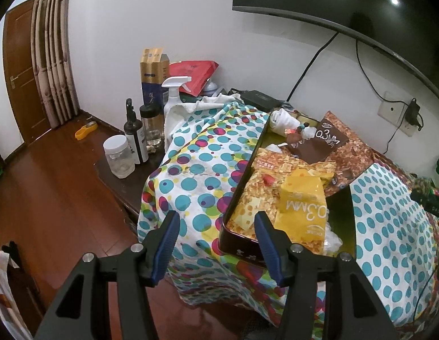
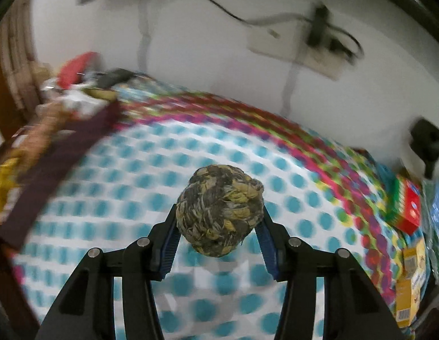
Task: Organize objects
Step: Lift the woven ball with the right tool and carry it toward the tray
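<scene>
In the right wrist view my right gripper [image 2: 219, 212] is shut on a woven rope ball [image 2: 219, 209] of olive, grey and yellow strands, held above the polka-dot cloth [image 2: 134, 175]. The background is motion-blurred. In the left wrist view my left gripper [image 1: 216, 221] is open and empty, just before the near corner of a dark metal tin [image 1: 236, 240]. The tin holds snack packets: a yellow one [image 1: 301, 206], an orange one [image 1: 264, 167] and a brown one [image 1: 327, 141]. The tin also shows blurred at the left of the right wrist view [image 2: 57, 153].
Left of the cloth stand a clear jar [image 1: 118, 155], a black bottle [image 1: 134, 133], a spray bottle [image 1: 174, 93] and a blue-gold box [image 1: 152, 76]. A TV [image 1: 347, 0] hangs above. Red and yellow boxes [image 2: 406, 209] lie at the cloth's right edge. Wall sockets [image 2: 304, 48] hold plugs.
</scene>
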`<action>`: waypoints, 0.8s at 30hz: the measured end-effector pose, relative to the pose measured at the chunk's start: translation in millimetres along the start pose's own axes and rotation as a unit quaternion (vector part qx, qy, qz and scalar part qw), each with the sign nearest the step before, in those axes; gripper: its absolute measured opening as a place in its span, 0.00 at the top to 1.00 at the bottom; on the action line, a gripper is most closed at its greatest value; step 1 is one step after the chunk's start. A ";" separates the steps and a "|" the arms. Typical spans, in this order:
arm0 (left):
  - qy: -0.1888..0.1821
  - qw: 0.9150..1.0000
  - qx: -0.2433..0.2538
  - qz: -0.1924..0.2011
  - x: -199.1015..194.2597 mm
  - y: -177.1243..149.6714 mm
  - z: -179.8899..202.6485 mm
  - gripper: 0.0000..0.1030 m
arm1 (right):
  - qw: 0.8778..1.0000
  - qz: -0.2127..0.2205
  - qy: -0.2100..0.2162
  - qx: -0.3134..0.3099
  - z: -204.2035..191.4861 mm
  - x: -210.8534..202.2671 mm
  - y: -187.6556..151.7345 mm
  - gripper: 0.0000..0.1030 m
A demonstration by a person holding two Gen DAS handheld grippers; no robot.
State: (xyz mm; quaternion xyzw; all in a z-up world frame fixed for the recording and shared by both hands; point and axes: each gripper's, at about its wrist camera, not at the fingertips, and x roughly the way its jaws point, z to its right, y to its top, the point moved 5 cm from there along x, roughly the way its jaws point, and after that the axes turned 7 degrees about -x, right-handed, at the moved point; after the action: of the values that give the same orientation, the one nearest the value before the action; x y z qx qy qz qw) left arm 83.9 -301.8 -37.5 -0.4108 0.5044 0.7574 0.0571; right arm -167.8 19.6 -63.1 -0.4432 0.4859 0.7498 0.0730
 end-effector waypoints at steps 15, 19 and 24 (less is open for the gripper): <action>0.003 1.000 -0.002 0.018 -11.3 1.2 -2.8 0.46 | 0.984 0.028 0.134 -0.117 -187.2 -29.0 40.0 0.54; -0.003 1.000 0.015 0.020 -14.1 1.7 5.1 0.45 | 0.983 0.016 0.137 -0.123 -203.3 -16.3 48.7 0.54; -0.020 1.000 0.015 0.011 -12.4 4.0 10.8 0.45 | 0.983 0.001 0.135 -0.123 -216.9 0.2 57.9 0.54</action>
State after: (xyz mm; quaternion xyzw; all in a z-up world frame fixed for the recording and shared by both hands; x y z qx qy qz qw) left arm 83.9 -290.9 -24.6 -0.3897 0.5185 0.7584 0.0649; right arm -70.5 -182.5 -54.1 -0.5458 0.3957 0.7370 -0.0489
